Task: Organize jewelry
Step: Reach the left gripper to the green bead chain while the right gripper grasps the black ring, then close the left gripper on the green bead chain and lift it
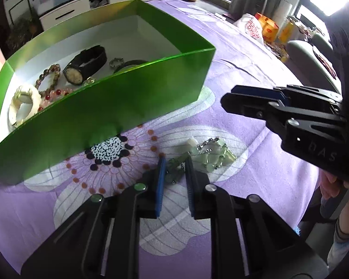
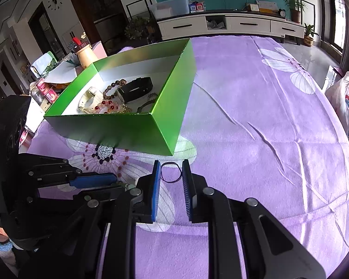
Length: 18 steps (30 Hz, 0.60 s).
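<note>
A green box on the purple cloth holds a black watch, a white watch and bead bracelets. A pale green bead bracelet with a chain lies on the cloth in front of the box. My left gripper is open, its tips at either side of the bracelet's near end. My right gripper is open around a thin dark ring band lying on the cloth. The right gripper also shows in the left wrist view.
The table has a purple flowered cloth. Plastic bags and orange packets sit at its far right edge. Bottles and boxes stand left of the green box. A TV cabinet is beyond the table.
</note>
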Each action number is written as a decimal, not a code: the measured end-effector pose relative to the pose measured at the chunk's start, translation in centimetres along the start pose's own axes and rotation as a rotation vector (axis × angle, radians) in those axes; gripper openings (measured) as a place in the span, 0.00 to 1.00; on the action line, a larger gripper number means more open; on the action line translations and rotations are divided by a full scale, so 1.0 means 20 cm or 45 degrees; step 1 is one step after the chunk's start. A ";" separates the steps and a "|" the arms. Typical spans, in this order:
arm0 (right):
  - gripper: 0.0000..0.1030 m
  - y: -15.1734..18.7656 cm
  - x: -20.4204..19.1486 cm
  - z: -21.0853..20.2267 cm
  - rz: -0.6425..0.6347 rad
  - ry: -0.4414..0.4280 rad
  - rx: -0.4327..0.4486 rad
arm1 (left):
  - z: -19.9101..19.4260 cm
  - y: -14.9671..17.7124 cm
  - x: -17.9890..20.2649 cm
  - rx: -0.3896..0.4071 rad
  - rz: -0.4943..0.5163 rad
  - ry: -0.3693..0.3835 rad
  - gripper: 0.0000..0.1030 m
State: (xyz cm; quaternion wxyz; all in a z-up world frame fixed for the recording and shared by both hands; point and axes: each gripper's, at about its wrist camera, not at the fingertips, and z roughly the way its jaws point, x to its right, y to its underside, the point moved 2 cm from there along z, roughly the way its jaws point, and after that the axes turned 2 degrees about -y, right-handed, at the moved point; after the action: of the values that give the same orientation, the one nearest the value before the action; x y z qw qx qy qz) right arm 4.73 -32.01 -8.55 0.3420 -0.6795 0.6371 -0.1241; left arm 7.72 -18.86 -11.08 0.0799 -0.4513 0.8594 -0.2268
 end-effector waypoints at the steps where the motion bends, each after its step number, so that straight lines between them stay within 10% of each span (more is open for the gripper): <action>1: 0.18 0.00 0.00 0.00 -0.002 0.001 0.001 | -0.01 0.01 0.00 0.005 0.000 -0.019 0.15; 15: 0.18 -0.02 -0.09 -0.04 -0.024 -0.029 0.041 | -0.28 0.11 -0.19 0.126 -0.170 -0.010 0.13; 18: 0.18 -0.03 -0.13 -0.06 -0.044 -0.042 0.048 | -0.36 0.12 -0.24 0.159 -0.203 0.000 0.00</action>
State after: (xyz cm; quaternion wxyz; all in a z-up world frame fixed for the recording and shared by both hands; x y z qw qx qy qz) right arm 4.04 -29.93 -6.70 0.3629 -0.6859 0.6171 -0.1309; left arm 6.20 -11.52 -6.19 0.0895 -0.5123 0.8050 -0.2856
